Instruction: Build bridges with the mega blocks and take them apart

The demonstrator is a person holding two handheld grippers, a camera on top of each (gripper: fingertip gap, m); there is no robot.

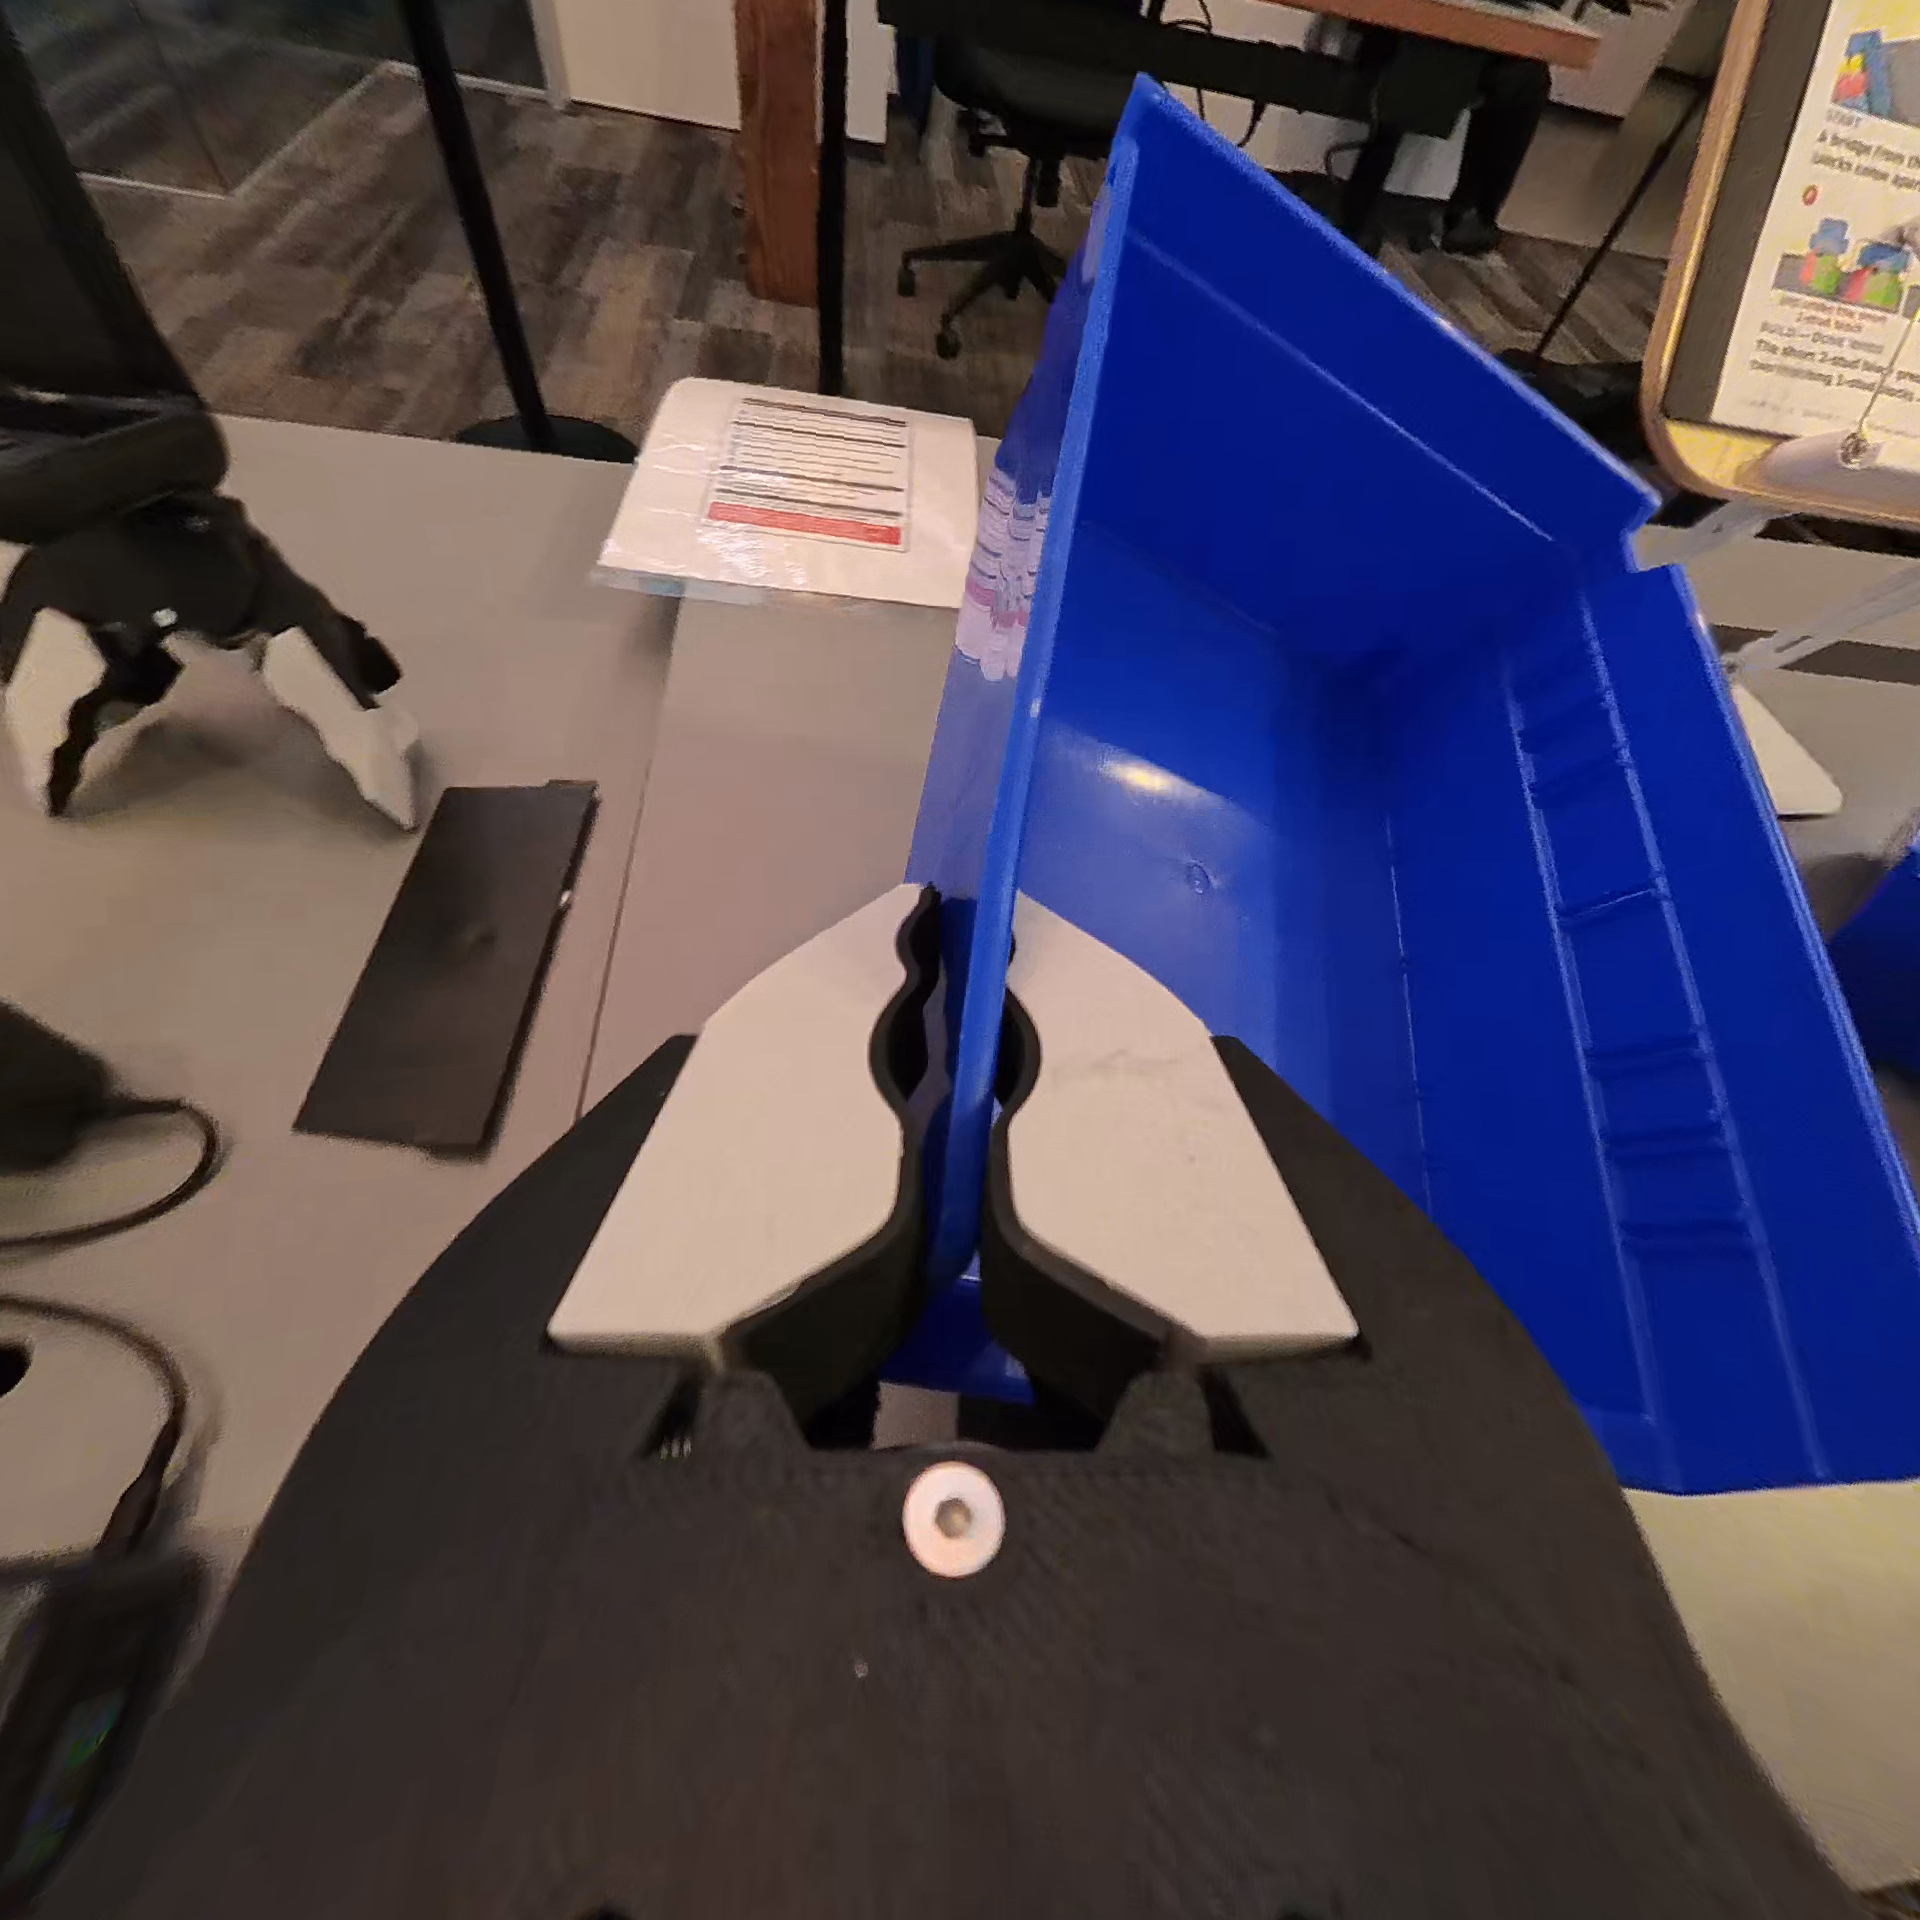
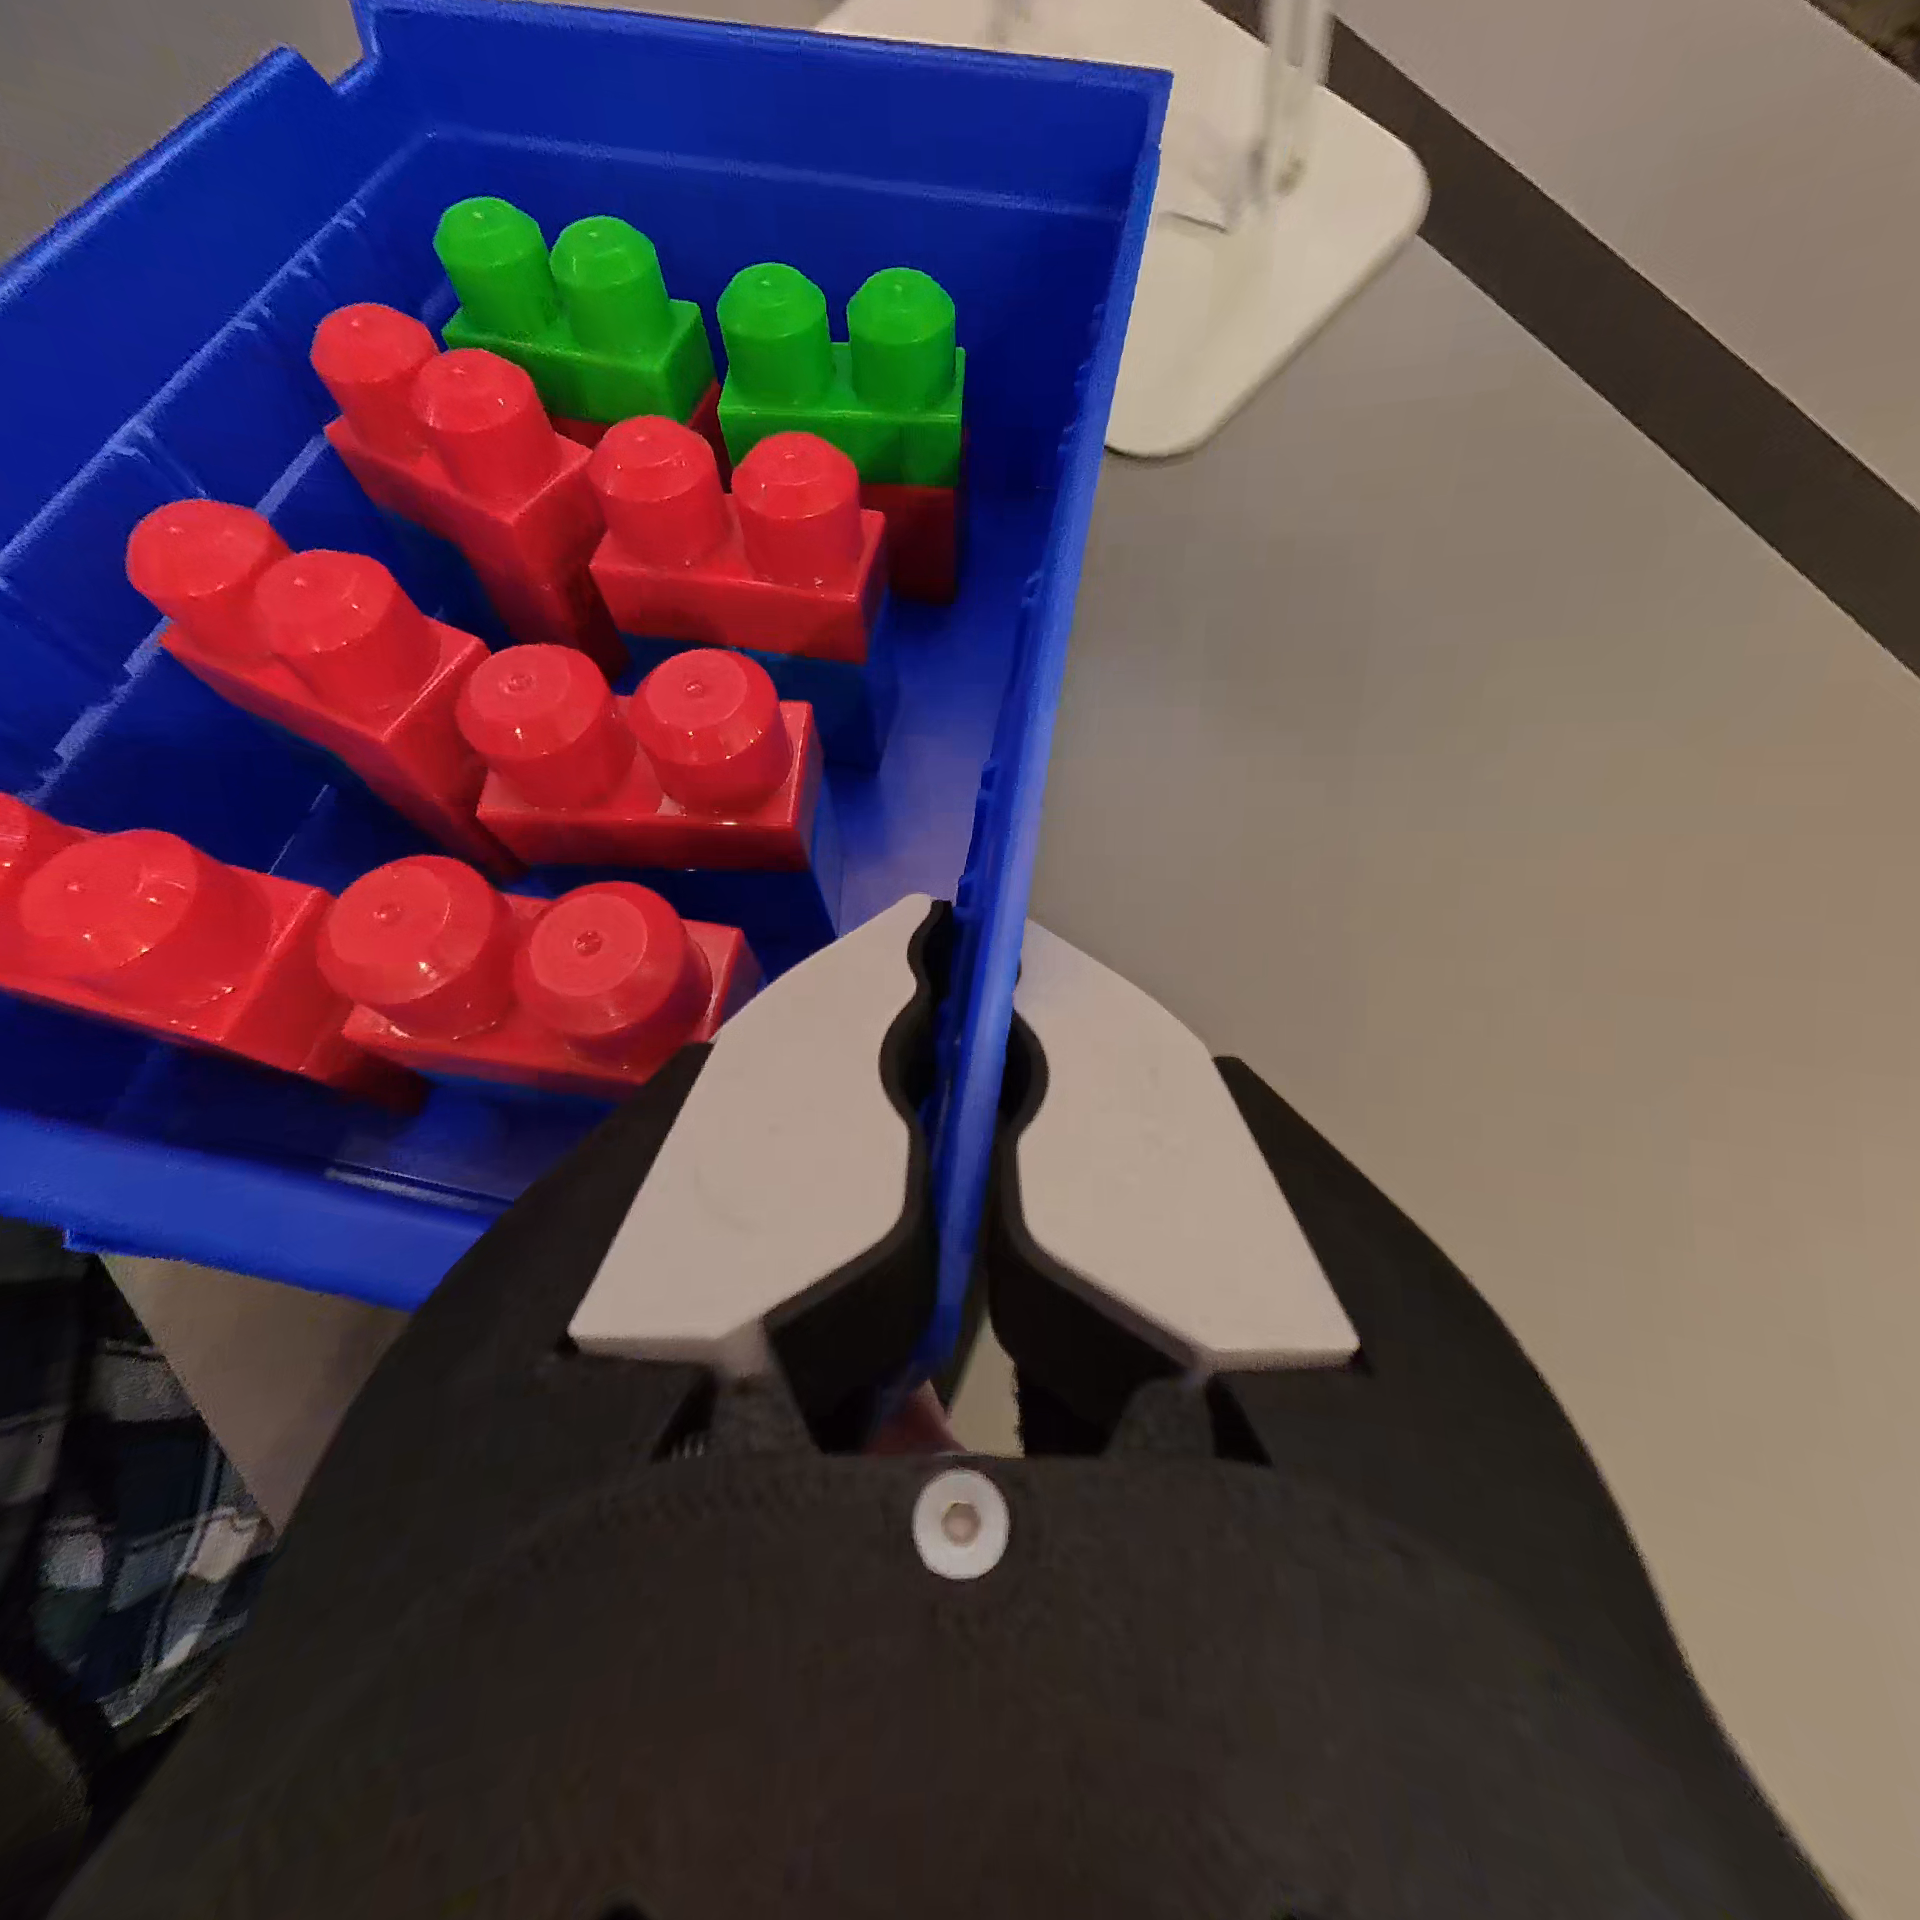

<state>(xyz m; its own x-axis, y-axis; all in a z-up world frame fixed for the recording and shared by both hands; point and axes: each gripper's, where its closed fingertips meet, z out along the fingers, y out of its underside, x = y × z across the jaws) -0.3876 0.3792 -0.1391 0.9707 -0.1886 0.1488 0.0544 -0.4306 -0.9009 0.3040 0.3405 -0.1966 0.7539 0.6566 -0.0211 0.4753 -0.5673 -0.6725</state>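
In the left wrist view my left gripper [image 1: 971, 914] is shut on the left side wall of an empty blue bin [image 1: 1299, 727]. The bin is tilted up and its inside faces me. In the right wrist view my right gripper [image 2: 977, 925] is shut on the right side wall of a second blue bin [image 2: 1101, 468]. That bin holds several red mega blocks [image 2: 644, 748] and two green blocks [image 2: 831, 384] stacked on red ones at its far end. Both grippers' pads press on a thin wall.
A grey table [image 1: 790, 748] carries a plastic-wrapped paper sheet [image 1: 800, 488], a black flat plate [image 1: 447, 966] and another gripper [image 1: 208, 707] lying open at the far left. An instruction board [image 1: 1808, 208] stands at the back right. A white stand base [image 2: 1268, 239] sits beyond the block bin. One gripper's finger ends stand about 70 centimetres off the other's.
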